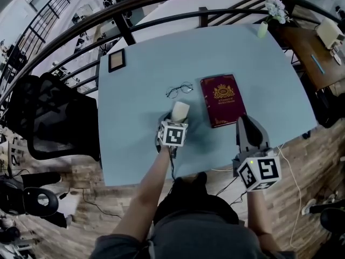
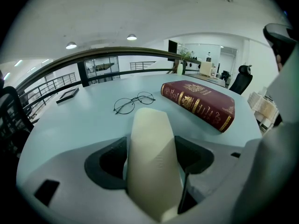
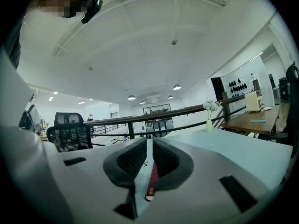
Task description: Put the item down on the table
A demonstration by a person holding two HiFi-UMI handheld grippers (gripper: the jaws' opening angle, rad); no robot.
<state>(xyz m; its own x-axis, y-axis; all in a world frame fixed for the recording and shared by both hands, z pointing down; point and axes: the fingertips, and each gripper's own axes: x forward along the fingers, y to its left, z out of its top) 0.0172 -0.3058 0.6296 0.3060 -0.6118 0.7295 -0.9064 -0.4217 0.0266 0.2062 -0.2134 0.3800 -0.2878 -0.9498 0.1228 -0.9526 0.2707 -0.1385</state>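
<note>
the left gripper (image 1: 174,124) is clamped on a cream item (image 2: 153,157) over the near side of the table (image 1: 135,144), short of the glasses (image 1: 179,89). only its own view shows both jaws pressing it. the right gripper (image 3: 148,160) is nearly closed and empty, with the red book (image 1: 222,100) beyond it.

Head view looks steeply down on the pale blue tabletop (image 1: 140,80). Left gripper view sits low, right behind the cream rounded item (image 2: 153,162) between its jaws, facing across it. Right gripper view tilts up at the white ceiling (image 3: 163,41). All three catch the dark red gilt-stamped book (image 2: 198,104) beyond the jaws.
</note>
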